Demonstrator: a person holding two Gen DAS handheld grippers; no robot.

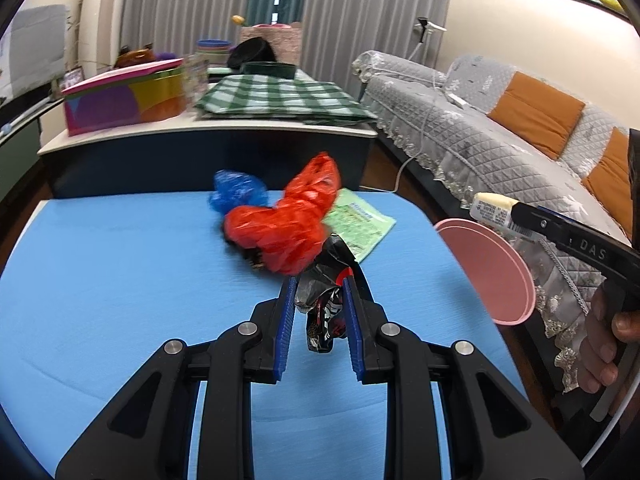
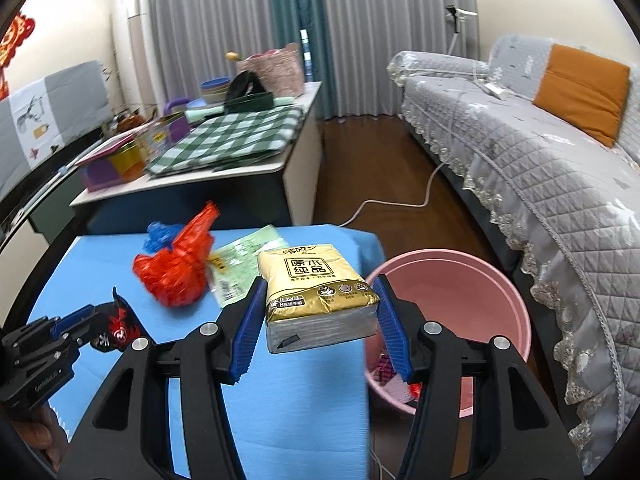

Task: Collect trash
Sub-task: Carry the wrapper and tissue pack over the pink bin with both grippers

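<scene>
Right tool (image 2: pixel 320 312) is clenched on a gold tissue pack (image 2: pixel 316 292), held by the blue table's (image 2: pixel 280 400) right edge for dropping into the round pink plastic bin (image 2: pixel 500 292); left tool (image 1: pixel 318 300) is clenched on a crumpled black-red wrapper (image 1: pixel 326 304).

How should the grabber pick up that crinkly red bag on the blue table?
Probably pinch the red bag at its upright twisted tail, coming from above. That end sticks up thin enough for the pads, while the puffy body would likely squash and slip.

Both views are evenly and softly lit, with only faint shadows on the blue table (image 1: pixel 120 280). Fisheye distortion bends the edges into dark corners. The red bag (image 2: pixel 176 272) is slightly motion-blurred.
</scene>
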